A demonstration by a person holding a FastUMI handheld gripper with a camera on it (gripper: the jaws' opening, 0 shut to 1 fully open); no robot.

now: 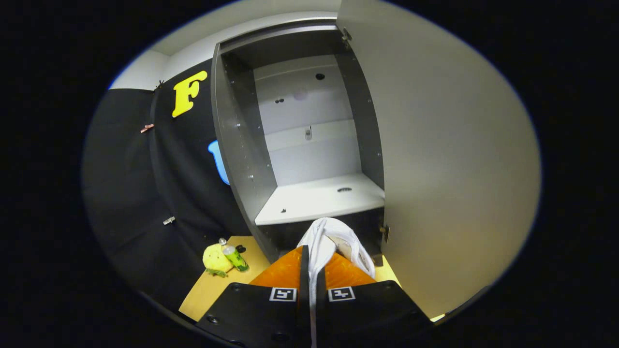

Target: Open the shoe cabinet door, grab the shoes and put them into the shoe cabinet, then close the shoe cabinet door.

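White shoe [333, 241] pinched in gripper [312, 270], cabinet door [449, 159] open

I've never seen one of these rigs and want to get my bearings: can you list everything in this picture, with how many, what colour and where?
Cabinet: one, grey walls, straight ahead, open and with nothing on its shelf.
Shelf: one, white, inside the cabinet, just beyond the shoe.
Door: one, pale grey, swung open beside the cabinet.
Shoe: one, white, pinched between the jaws, just below the shelf edge.
Table: one, yellowish wood, under the cabinet.
Plush toy: one, yellow, on the table by the cloth wall.
Bottle: one, green, lying against the toy.
Gripper: one, jaws closed on the shoe.
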